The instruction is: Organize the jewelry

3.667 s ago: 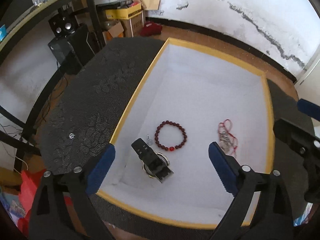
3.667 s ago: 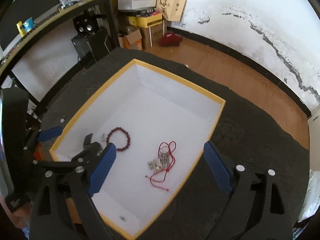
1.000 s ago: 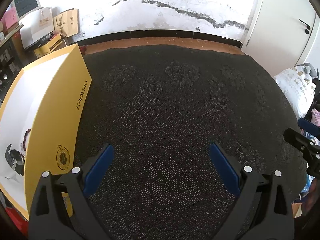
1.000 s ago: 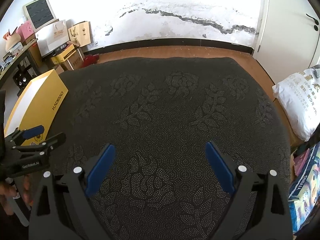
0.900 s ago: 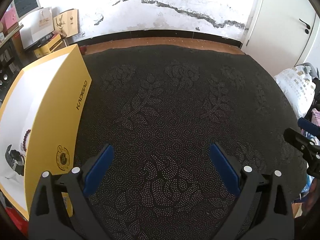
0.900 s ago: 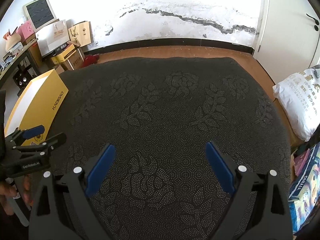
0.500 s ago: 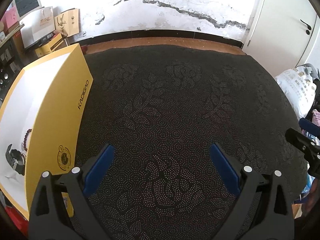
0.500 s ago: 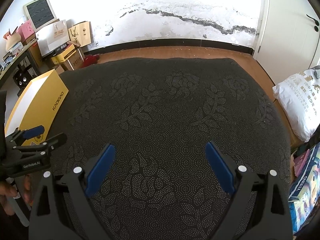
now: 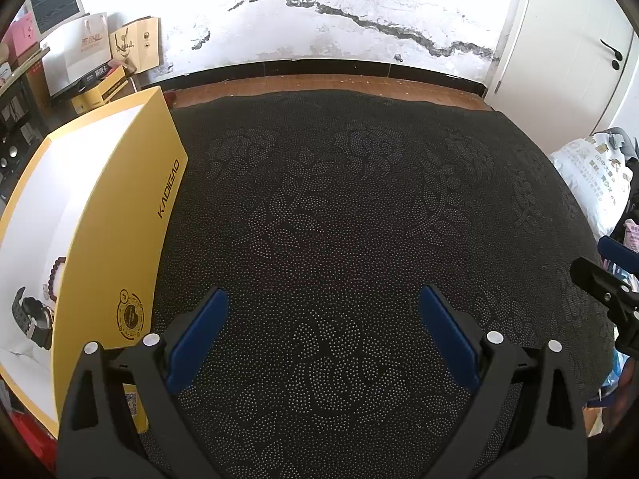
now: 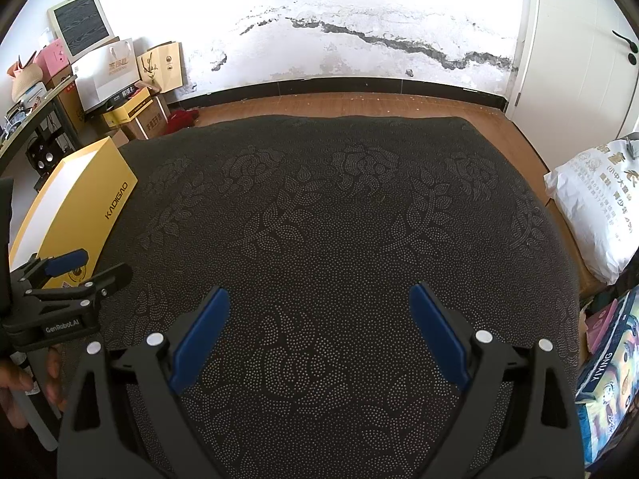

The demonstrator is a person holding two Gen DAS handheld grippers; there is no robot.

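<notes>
- Jewelry, a dark red bead bracelet [image 9: 57, 269] and a black wristwatch [image 9: 34, 315], lies inside the yellow cardboard box with white lining [image 9: 131, 215]
- My left gripper [image 9: 321, 333] and right gripper [image 10: 317, 329] gape empty over the black dotted cloth [image 9: 339, 207], right of the box
- I judge nothing is left out, so I'd finish with the grippers parked clear of it
- Only the left wrist view sees into the box; the right shows my hand [image 10: 16, 387]
</notes>
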